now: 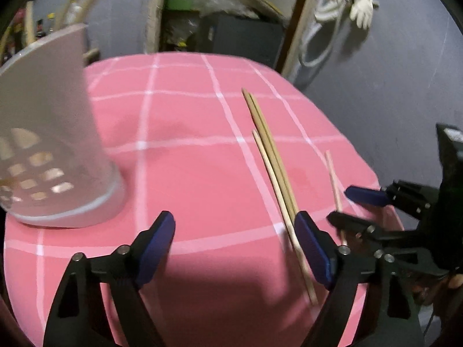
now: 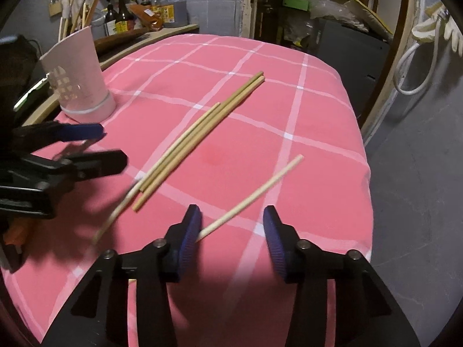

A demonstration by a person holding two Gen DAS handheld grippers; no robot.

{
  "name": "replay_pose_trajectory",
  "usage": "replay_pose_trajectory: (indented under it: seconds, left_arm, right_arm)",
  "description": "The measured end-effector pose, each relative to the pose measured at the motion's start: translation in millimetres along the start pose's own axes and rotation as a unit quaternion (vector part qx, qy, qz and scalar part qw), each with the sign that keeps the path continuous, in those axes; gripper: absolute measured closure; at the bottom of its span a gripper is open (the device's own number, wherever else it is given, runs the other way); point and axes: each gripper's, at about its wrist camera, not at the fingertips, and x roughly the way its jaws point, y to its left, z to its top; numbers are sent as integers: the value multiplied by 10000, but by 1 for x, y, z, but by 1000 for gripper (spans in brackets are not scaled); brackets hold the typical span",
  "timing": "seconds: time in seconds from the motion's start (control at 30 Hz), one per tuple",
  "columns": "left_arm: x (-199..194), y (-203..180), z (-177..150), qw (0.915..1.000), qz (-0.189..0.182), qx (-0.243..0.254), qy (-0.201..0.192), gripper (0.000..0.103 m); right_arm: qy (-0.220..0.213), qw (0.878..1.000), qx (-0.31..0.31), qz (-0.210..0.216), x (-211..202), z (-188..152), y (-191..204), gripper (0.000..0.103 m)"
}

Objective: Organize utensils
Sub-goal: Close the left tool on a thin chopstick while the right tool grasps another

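Note:
Three wooden chopsticks [image 2: 196, 136] lie close together on the pink checked tablecloth [image 2: 289, 92]. In the left wrist view the same chopsticks [image 1: 272, 159] run past the inner side of my left gripper's right finger. My left gripper [image 1: 234, 225] is open above the cloth with nothing pressed between its pads. A single pale chopstick [image 2: 254, 195] lies apart, its near end against the left pad of my right gripper [image 2: 231, 212], whose jaws stand apart around it. A white perforated utensil holder [image 1: 52, 144] stands upright at the left, and wooden sticks rise behind its rim.
Sauce bottles [image 2: 139, 8] crowd a shelf behind the holder [image 2: 81, 81]. The table's right edge [image 2: 367, 173] drops to a grey floor. A pale glove [image 1: 361, 8] and a hose hang on the wall beyond. The left gripper [image 2: 113, 147] shows at the left of the right wrist view.

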Motion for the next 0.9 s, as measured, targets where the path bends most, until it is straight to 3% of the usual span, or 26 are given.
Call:
replay_pose_trajectory:
  seconds: [0.1, 0.23, 0.63, 0.77, 0.9]
  left_arm:
    - [6, -4, 4, 9999, 88, 124, 38, 28]
    - [14, -10, 12, 9996, 90, 266, 52, 40]
    - [42, -17, 29, 9991, 90, 382, 180, 72]
    - [48, -18, 37, 9991, 90, 340, 251, 81]
    - [55, -18, 48, 9992, 22, 213, 342, 82]
  right_arm:
    - [-41, 9999, 142, 76, -3, -4, -7, 70]
    - [-114, 9987, 441, 233, -4, -4, -18, 74]
    - [-239, 9903, 1316, 382, 18, 19, -51, 74]
    - [-244, 9905, 1284, 426, 26, 29, -51, 87]
    - [-212, 9915, 1198, 471, 30, 35, -50, 91]
